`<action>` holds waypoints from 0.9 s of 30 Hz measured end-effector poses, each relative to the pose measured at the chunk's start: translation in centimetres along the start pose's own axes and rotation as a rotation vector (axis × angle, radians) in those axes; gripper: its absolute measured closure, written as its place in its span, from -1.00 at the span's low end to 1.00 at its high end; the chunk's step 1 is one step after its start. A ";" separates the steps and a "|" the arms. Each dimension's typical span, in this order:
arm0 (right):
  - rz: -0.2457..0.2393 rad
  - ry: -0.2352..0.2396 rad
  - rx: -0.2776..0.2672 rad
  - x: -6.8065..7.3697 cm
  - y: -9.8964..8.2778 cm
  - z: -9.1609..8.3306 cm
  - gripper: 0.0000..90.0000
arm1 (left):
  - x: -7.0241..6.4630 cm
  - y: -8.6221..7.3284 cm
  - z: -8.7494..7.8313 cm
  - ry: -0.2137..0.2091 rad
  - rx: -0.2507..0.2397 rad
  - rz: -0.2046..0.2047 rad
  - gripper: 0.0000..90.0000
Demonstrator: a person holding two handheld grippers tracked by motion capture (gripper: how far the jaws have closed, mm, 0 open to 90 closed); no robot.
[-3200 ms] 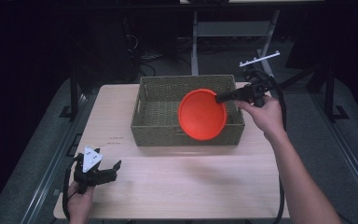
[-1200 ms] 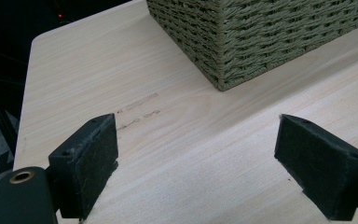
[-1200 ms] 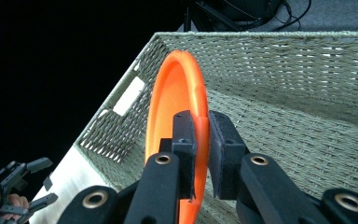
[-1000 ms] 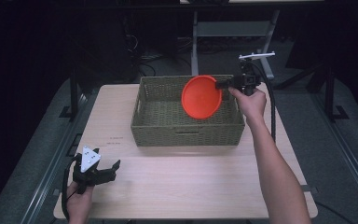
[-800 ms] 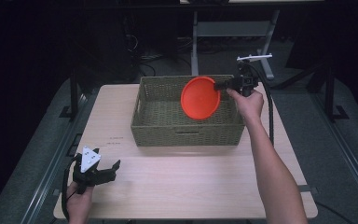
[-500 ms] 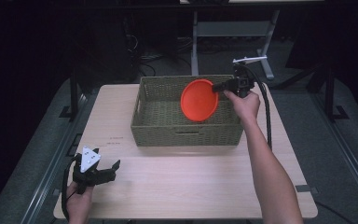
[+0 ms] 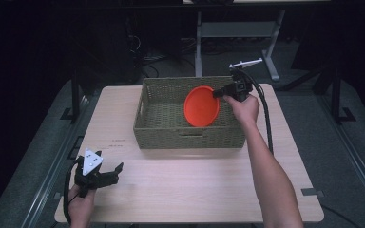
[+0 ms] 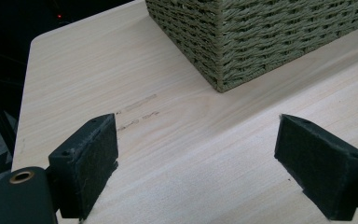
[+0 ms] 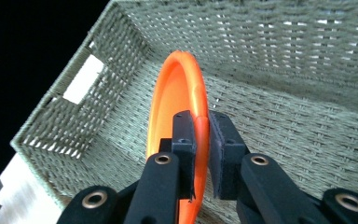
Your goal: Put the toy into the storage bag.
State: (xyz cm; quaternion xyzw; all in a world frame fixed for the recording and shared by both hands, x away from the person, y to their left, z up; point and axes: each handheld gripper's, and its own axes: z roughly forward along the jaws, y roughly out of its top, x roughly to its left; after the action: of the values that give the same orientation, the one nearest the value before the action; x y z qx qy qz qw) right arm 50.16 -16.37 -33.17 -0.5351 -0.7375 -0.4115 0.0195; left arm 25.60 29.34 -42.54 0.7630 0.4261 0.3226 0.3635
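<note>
An orange plate (image 7: 201,105) hangs on edge inside the woven basket (image 7: 161,133), toward its right half. My right gripper (image 7: 217,93) is shut on the plate's rim, reaching in over the basket's right wall. In the right gripper view the black pads (image 9: 185,133) clamp the orange plate (image 9: 177,93) above the basket floor (image 9: 279,126). My left gripper (image 7: 113,175) rests open near the table's front left corner; its pads (image 8: 86,161) stand wide apart over bare wood, with the basket corner (image 8: 223,51) ahead of them.
The light wooden table (image 7: 190,190) has free room in front of the basket and to its left. Faint pencil marks (image 8: 137,112) lie on the wood near the left gripper. Dark floor and metal stand legs (image 7: 199,33) lie beyond the far edge.
The right gripper has carried the plate a little lower and leftward into the basket. The left gripper has stayed put.
</note>
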 end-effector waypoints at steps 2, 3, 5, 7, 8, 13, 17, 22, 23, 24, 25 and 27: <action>-0.021 -0.029 0.023 0.1 -0.1 0.6 0.81 | 0.1 0.0 0.0 0.001 0.003 -0.001 -0.71; -0.023 -0.035 0.031 0.2 -0.1 0.7 0.81 | 0.1 0.0 0.0 0.000 0.003 -0.004 -0.71; -0.038 -0.045 0.041 0.3 -0.1 0.9 0.81 | 0.1 0.0 0.0 0.000 0.001 -0.008 -0.71; -0.043 -0.062 0.060 0.5 -0.2 1.4 0.80 | 0.1 0.0 0.0 0.000 0.002 -0.006 -0.71; -0.048 -0.067 0.063 0.5 -0.2 1.5 0.80 | 0.1 0.0 -0.1 0.001 0.003 -0.004 -0.71; -0.052 -0.076 0.078 0.6 -0.2 2.0 0.80 | 0.1 0.0 -0.1 0.000 0.003 -0.004 -0.71; -0.056 -0.089 0.097 0.7 -0.3 2.2 0.80 | 0.1 0.0 0.0 0.000 0.003 -0.006 -0.71; -0.044 -0.091 0.117 0.5 -0.3 2.4 0.79 | 0.0 0.0 0.0 0.000 -0.002 -0.004 -0.71; -0.044 -0.091 0.117 0.5 -0.3 2.4 0.79 | 0.0 0.0 0.0 0.000 -0.002 -0.004 -0.71; -0.041 -0.090 0.121 0.5 -0.3 2.4 0.79 | 0.0 0.0 0.0 0.000 -0.003 -0.007 -0.71; -0.039 -0.092 0.130 0.5 -0.3 2.5 0.79 | 0.0 0.0 0.0 0.000 -0.003 -0.007 -0.71; -0.041 -0.096 0.138 0.5 -0.3 2.6 0.78 | 0.0 0.0 0.0 -0.001 -0.001 -0.006 -0.71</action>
State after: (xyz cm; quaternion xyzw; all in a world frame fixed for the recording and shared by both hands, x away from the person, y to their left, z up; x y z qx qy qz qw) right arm 50.75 -14.37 -34.83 -0.5366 -0.7749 -0.3340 0.0123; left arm 25.63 29.38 -42.55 0.7618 0.4280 0.3214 0.3650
